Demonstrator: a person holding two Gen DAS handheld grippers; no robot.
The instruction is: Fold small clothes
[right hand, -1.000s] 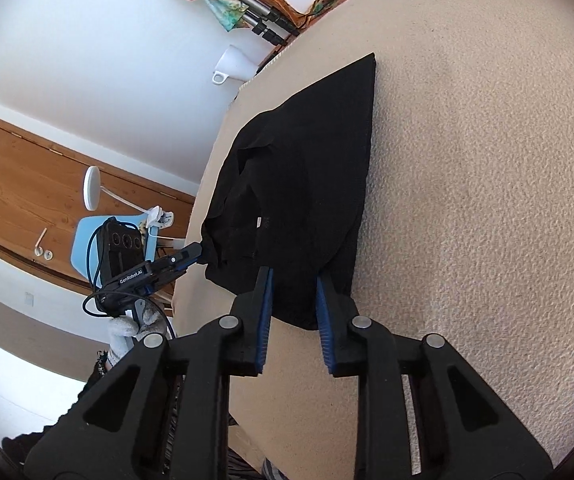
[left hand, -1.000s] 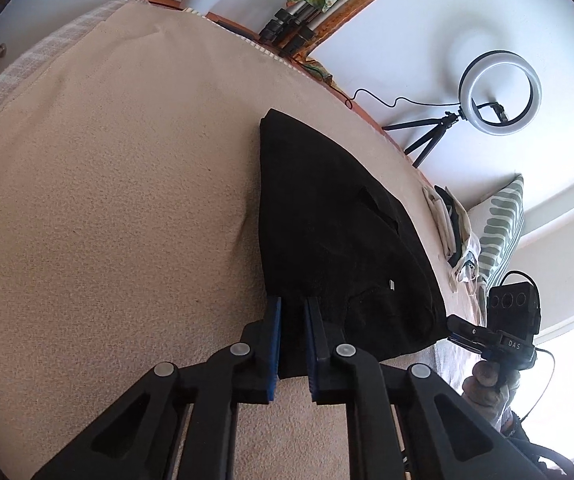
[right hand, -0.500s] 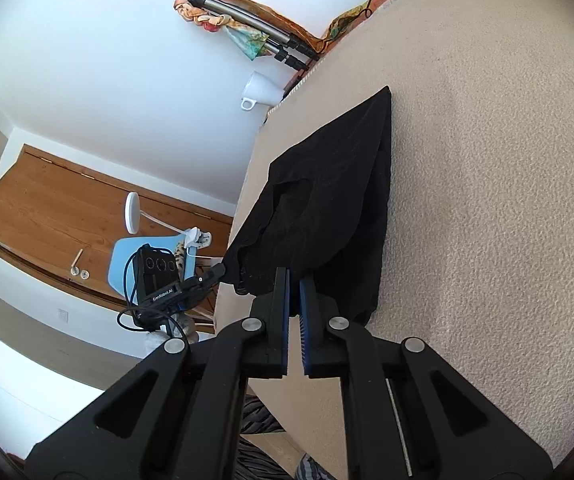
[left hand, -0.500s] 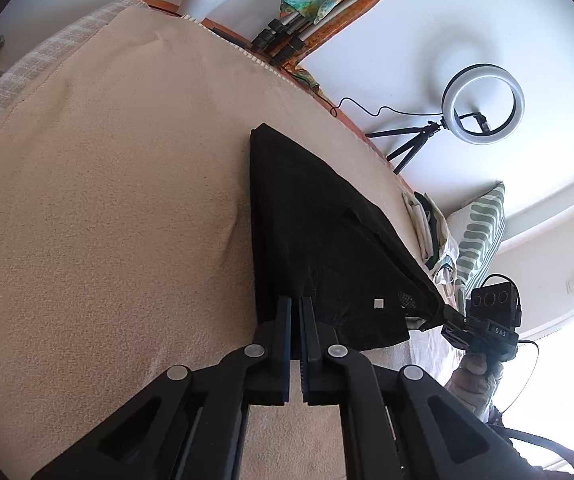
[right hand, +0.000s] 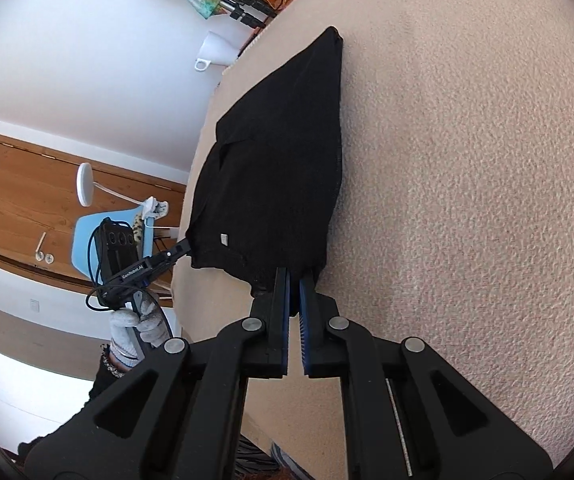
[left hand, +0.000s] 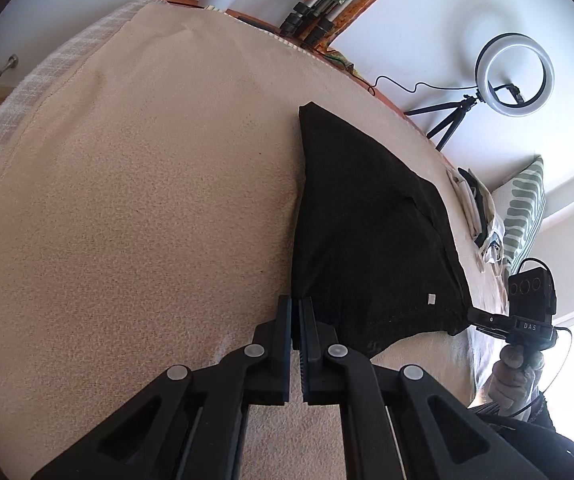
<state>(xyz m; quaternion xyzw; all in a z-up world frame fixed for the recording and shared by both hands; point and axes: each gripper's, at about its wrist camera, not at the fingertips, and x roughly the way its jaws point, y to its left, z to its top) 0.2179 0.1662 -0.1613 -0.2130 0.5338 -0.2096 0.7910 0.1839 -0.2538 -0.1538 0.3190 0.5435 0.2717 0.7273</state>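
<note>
Black cloth [left hand: 367,240] flat on the beige cover [left hand: 147,200], near end pulled up a bit. Left gripper [left hand: 295,308] pinched tight on one near corner, right gripper [right hand: 294,280] pinched tight on the other (only a tiny bite each). Could slip out if lifted fast. Could bunch or fold crooked if one side pulled harder than the other.

Blk garment [left hand: 367,240], beige cover [left hand: 147,200], striped pillow [left hand: 525,208]
</note>
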